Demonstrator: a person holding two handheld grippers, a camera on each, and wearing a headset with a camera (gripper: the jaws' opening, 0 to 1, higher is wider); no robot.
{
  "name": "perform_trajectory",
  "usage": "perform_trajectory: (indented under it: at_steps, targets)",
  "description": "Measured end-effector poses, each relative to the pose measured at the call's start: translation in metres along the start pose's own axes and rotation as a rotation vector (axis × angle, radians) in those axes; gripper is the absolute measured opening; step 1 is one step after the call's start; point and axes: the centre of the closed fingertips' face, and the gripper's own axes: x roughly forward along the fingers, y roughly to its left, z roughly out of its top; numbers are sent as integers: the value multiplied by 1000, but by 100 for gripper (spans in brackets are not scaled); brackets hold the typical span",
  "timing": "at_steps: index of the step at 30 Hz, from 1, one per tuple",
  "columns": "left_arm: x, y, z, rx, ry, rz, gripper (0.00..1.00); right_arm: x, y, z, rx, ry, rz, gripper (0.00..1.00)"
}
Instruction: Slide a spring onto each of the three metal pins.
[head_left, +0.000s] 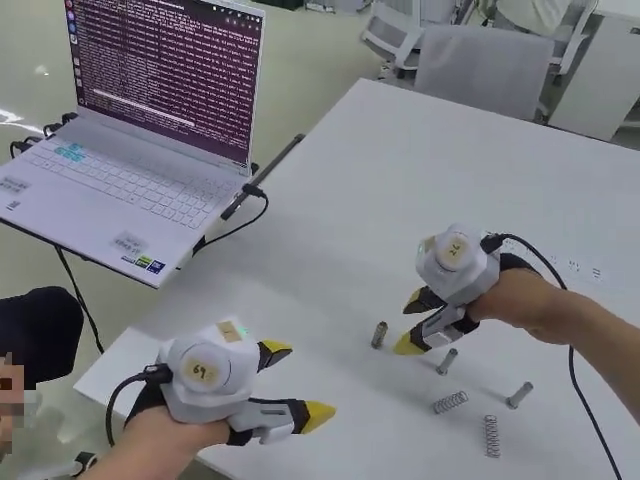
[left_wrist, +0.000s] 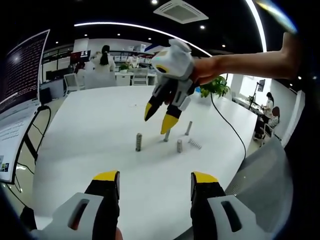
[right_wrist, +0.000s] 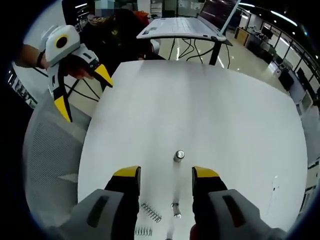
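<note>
Yellow-tipped left gripper, right gripper: fingers spread, empty. Sprung pin side-on, left gripper view; end-on, right gripper view.

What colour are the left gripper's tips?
The left gripper has yellow tips, clearest in the left gripper view.

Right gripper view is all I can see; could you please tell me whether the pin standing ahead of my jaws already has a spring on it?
Observer: Yes. From the side, in the left gripper view, that pin has coils around it.
Operator: Thank you. How many pins are bare?
Observer: Two, in the head view: a near bare pin beside the right gripper, and a far bare pin farther to its right.
</note>
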Motion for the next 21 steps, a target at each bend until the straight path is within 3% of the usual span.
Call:
perform_trajectory:
  at_steps: [21]
  targets:
    - [1, -7, 5, 16, 4, -12, 52, -21, 9, -9, 191, -174, -61, 44]
